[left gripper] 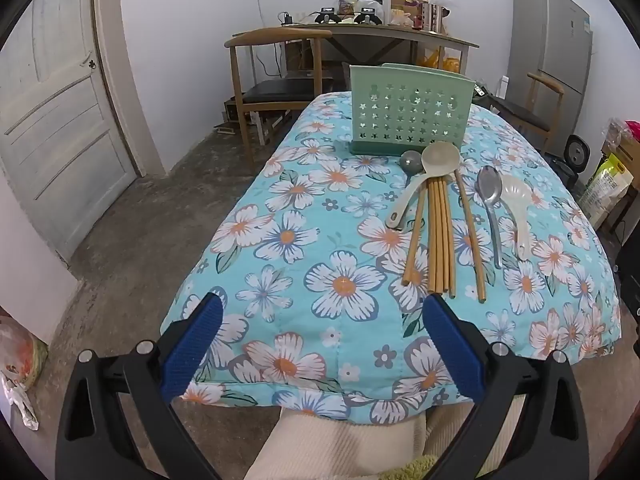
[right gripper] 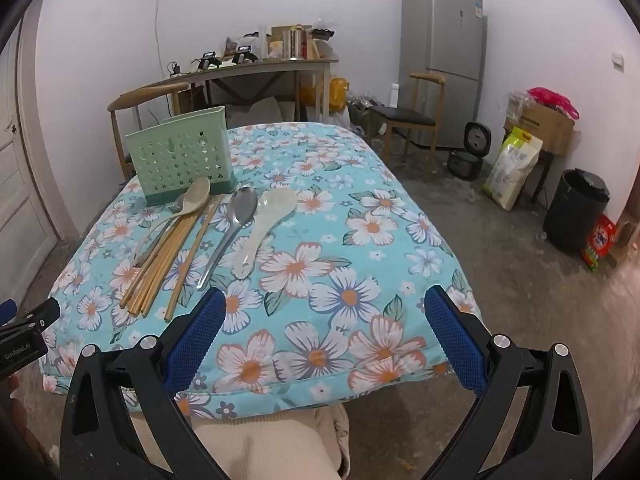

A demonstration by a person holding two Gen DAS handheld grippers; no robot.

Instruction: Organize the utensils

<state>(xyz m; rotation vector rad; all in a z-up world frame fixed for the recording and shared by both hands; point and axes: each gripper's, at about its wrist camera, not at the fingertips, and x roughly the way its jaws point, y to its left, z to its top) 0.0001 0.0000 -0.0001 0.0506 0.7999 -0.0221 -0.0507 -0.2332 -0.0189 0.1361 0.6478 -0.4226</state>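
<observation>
A bench (left gripper: 280, 264) covered with a blue floral quilt was seen in both views. Near its far end stood a pale green perforated utensil holder (left gripper: 408, 120), upright and empty as far as could be told. Just in front of it the utensils were laid out flat: a small grey ladle (left gripper: 412, 162), a cream ladle (left gripper: 436, 160) whose bowl lay just before the holder's base, a bundle of wooden chopsticks (left gripper: 440, 236), a metal spoon (left gripper: 490, 196) and a translucent white rice paddle (left gripper: 516, 200). The cream ladle's handle was crossed over the chopsticks.

The left claw (left gripper: 322, 312) was held wide apart, tilted down over the near edge of the quilt, with nothing between its blue pads. The right claw (right gripper: 324, 308) was likewise spread wide and empty, near the handle ends of the spoon and paddle but apart from them.

A white panelled door (left gripper: 56, 120) and a wide stretch of bare floor were shown only by the left wrist view. A black bin (right gripper: 576, 208), a cardboard box (right gripper: 540, 124), a pale rice bag (right gripper: 512, 168) and a red packet (right gripper: 600, 240) were shown only by the right wrist view; their print was too small to be read. At that view's left edge a black part of the other tool (right gripper: 20, 344) was seen, marked with lettering read roughly as "GenRobot.AI". A grey refrigerator (right gripper: 440, 60) was visible in both.
</observation>
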